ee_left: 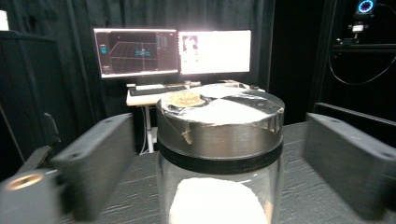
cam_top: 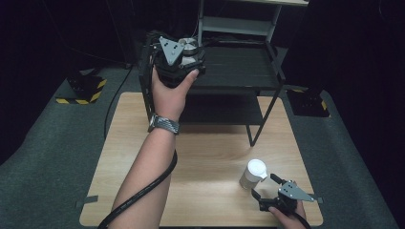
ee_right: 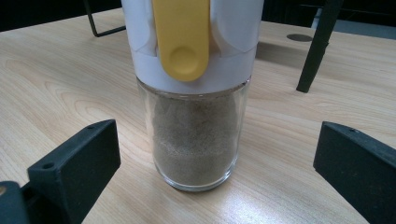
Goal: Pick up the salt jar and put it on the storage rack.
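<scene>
— Left claw (cam_top: 187, 56)?
— Up at the black rack's (cam_top: 267, 71) top shelf, jaws apart, flanking the glass jar (ee_left: 219, 154) with the silver lid; pads clear of the glass on both sides. Jar upright on the shelf.
— Right claw (cam_top: 265, 186)?
— Low over the wooden counter (cam_top: 205, 157), spread wide, just short of the white-capped shaker (ee_right: 196, 116). Shaker upright at the counter's near right, untouched.

The jar (ee_left: 219, 154) on the black rack (cam_top: 239, 71) is clear glass with white powder inside, and its lid (ee_left: 220, 123) is dark with silver foil. Below the rack, the shaker (ee_right: 194, 93) has a white cap, a yellow tab (ee_right: 181, 37) and beige powder. The table (cam_top: 210, 152) has a light wood grain.
</scene>
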Tool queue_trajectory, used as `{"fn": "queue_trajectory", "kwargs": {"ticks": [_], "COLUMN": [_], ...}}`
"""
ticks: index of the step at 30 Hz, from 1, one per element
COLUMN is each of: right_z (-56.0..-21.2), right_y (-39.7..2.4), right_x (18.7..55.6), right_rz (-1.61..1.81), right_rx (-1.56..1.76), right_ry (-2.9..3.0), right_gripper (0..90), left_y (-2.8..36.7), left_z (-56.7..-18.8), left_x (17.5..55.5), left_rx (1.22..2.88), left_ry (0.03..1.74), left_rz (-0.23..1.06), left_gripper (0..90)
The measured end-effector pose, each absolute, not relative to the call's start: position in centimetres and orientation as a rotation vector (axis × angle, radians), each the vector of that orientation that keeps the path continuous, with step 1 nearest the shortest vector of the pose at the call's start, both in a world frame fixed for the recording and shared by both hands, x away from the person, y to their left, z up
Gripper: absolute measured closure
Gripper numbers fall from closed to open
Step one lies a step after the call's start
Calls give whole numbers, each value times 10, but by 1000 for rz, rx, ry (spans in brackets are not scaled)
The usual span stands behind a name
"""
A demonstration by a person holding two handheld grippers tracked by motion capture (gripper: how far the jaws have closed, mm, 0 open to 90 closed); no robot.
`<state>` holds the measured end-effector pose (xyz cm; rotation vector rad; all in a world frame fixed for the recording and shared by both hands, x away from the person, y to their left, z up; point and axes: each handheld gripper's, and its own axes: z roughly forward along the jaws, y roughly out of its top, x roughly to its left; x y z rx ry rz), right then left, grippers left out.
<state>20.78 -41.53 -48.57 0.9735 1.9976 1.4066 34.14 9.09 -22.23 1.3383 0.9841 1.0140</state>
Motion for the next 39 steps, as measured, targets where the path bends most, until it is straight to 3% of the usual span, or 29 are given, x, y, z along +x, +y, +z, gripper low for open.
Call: {"fn": "queue_trajectory", "kwargs": {"ticks": [5,39], "right_z": [-486,-486], "right_y": [-415,-414], "right_x": [208,207], "right_rz": [1406,1401], "right_rx": [976,974], "right_ry": [1997,1993], "right_gripper": [2,1], "left_y": [94,119], "left_z": [-222,-265], "left_x": [338,301], "left_rx": [1336,1334], "left_ry": [973,910], "left_rz": [1021,989], "left_gripper": [4,3]}}
